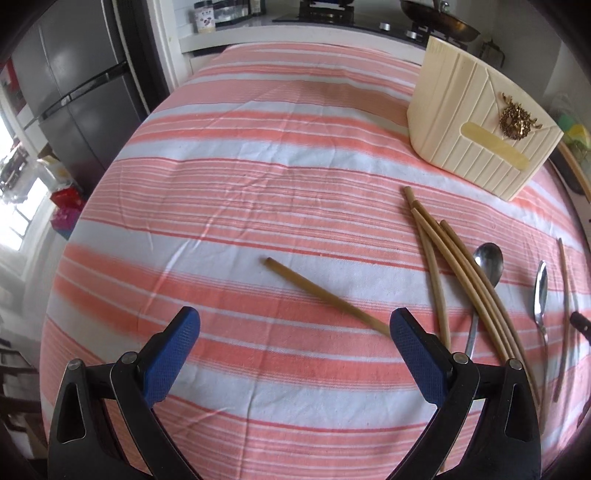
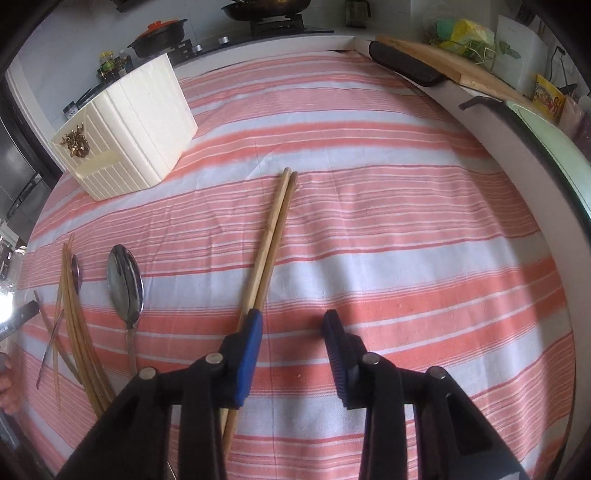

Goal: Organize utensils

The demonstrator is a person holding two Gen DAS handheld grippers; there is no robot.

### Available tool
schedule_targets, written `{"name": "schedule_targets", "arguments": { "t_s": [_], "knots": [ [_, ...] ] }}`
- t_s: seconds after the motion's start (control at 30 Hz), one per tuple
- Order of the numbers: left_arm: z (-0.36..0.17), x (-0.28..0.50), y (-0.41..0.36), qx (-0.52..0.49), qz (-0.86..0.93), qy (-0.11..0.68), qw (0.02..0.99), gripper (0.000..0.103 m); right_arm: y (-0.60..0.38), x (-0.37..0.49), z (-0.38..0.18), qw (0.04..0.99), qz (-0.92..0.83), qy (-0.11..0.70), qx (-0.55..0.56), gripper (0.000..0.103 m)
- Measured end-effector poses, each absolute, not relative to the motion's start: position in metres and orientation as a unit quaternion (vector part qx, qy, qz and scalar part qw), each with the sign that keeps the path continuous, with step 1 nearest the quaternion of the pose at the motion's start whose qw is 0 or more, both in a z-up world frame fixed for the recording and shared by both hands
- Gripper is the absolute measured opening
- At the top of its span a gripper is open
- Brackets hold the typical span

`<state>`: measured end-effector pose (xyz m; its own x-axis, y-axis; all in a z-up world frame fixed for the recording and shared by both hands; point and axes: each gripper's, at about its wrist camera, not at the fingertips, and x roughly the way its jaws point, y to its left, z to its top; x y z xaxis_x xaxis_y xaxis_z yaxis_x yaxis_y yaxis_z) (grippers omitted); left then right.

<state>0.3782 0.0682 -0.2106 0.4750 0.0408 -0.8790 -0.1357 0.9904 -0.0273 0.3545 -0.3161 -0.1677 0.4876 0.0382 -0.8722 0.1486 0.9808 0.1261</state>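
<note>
My left gripper [image 1: 295,315] hangs open and wide over the striped tablecloth [image 1: 258,184]. A single wooden chopstick [image 1: 321,295] lies between its fingers, its near end by the right finger. To the right lie a bundle of chopsticks [image 1: 454,266] and two metal spoons [image 1: 489,262] [image 1: 541,291]. A cream utensil holder [image 1: 476,122] stands at the back right. My right gripper [image 2: 292,314] has its jaws partly apart with only cloth between them. A pair of chopsticks [image 2: 273,236] runs under its left finger. A spoon [image 2: 125,284] and the bundle [image 2: 74,314] lie to its left, the holder [image 2: 129,125] beyond.
A white counter edge [image 2: 480,122] rims the table at the back and right, with a cutting board [image 2: 443,62] and a dark tray on it. A stove with pans [image 2: 266,7] is behind. A grey fridge [image 1: 74,92] stands left. A hand shows at the left edge [image 2: 7,384].
</note>
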Motion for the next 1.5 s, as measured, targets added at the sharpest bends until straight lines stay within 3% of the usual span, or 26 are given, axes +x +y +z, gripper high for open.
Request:
{"name": "schedule_targets", "arguments": {
  "t_s": [0.17, 0.23, 0.47, 0.6, 0.77, 0.87, 1.0, 1.1, 1.17, 1.23, 1.5],
  "knots": [
    [-0.203, 0.359, 0.084, -0.099, 0.049, 0.503, 0.857, 0.102, -0.307, 0.354, -0.164, 0.854, -0.004, 0.511, 0.101, 0.031],
    [-0.208, 0.361, 0.085, -0.124, 0.035, 0.513, 0.849, 0.102, -0.304, 0.356, -0.168, 0.848, -0.004, 0.522, 0.087, 0.023],
    [-0.229, 0.378, 0.072, -0.130, 0.045, 0.526, 0.839, 0.099, -0.303, 0.361, -0.168, 0.841, 0.009, 0.535, 0.082, 0.022],
    [-0.229, 0.394, 0.056, -0.082, 0.044, 0.509, 0.856, 0.075, -0.296, 0.364, -0.169, 0.843, 0.026, 0.535, 0.053, 0.022],
    [-0.225, 0.424, 0.037, -0.040, 0.012, 0.499, 0.866, 0.015, -0.290, 0.375, -0.175, 0.841, 0.050, 0.537, 0.050, 0.017],
    [-0.225, 0.445, 0.026, -0.002, -0.032, 0.491, 0.870, 0.009, -0.290, 0.380, -0.175, 0.842, 0.049, 0.535, 0.049, 0.017],
    [-0.222, 0.457, 0.030, 0.035, -0.079, 0.502, 0.861, 0.009, -0.307, 0.374, -0.176, 0.832, 0.049, 0.545, 0.090, 0.011],
    [-0.215, 0.451, 0.041, 0.043, -0.089, 0.505, 0.858, 0.012, -0.320, 0.370, -0.177, 0.817, 0.061, 0.556, 0.139, 0.013],
    [-0.213, 0.444, 0.048, 0.033, -0.090, 0.510, 0.855, 0.036, -0.325, 0.369, -0.177, 0.809, 0.072, 0.560, 0.161, 0.015],
    [-0.212, 0.436, 0.049, 0.024, -0.084, 0.512, 0.854, 0.051, -0.329, 0.370, -0.176, 0.809, 0.073, 0.558, 0.168, 0.017],
    [-0.225, 0.406, 0.031, 0.064, -0.038, 0.511, 0.857, 0.058, -0.321, 0.386, -0.175, 0.823, 0.057, 0.556, 0.103, 0.013]
  ]
}}
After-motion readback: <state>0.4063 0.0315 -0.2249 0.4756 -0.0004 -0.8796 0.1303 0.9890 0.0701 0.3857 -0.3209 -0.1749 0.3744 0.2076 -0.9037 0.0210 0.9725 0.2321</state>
